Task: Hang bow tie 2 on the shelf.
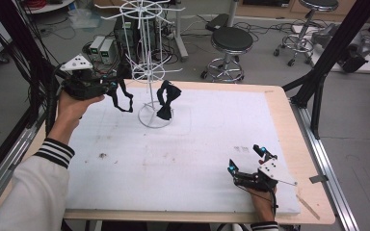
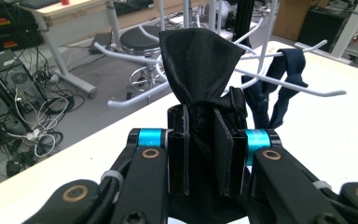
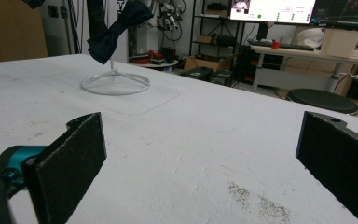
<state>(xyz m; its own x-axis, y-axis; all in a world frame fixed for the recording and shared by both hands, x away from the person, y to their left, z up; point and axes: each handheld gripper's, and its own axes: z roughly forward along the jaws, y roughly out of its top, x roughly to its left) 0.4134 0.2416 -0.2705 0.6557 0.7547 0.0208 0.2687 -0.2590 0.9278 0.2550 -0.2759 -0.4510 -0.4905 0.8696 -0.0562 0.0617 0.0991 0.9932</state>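
Observation:
My left gripper hovers at the table's far left, just left of a white wire display rack. It is shut on a black bow tie, whose wing sticks up between the pads while its strap dangles below. A second, dark navy bow tie hangs from a lower rack arm and also appears in the right gripper view. My right gripper rests low on the white mat near the front right, open, with nothing between its pads.
A white foam mat covers most of the wooden table. The rack's ring base stands at the mat's far middle. Beyond the table are stools, computer boxes and cables on the floor. Black frame posts stand at both sides.

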